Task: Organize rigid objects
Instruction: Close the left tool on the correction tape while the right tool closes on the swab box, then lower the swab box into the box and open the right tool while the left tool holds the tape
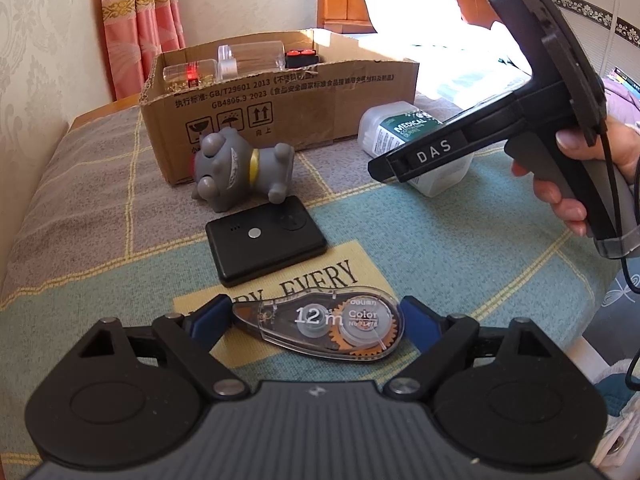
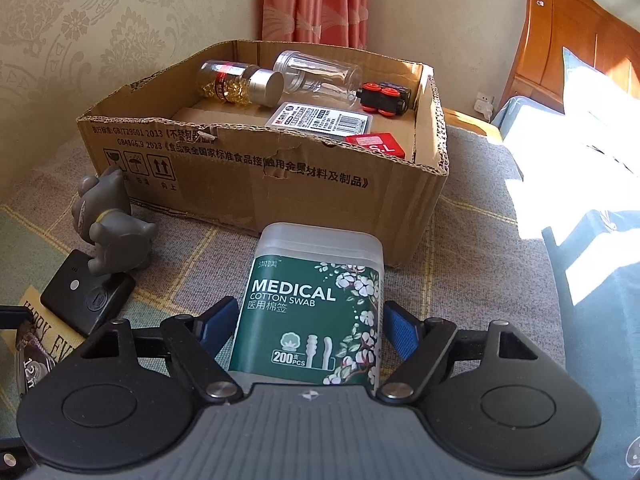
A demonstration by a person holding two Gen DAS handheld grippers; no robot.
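Patchwork bed cover serves as the work surface. Right tool has its pads against the cotton swab box, apparently gripping it just short of the cardboard box. Left tool stands wide around the correction tape, not gripping. Beyond it lie the black device and grey figurine. Several items are already boxed; four remain.

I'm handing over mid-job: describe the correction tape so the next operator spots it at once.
Start at the open brown cardboard box at the back of the checked bedspread and come toward the camera, past the grey toy figure and the flat black rectangular device. The clear teardrop-shaped plastic correction tape dispenser lies flat beyond them. Only it is see-through, showing orange gears and "12 m".
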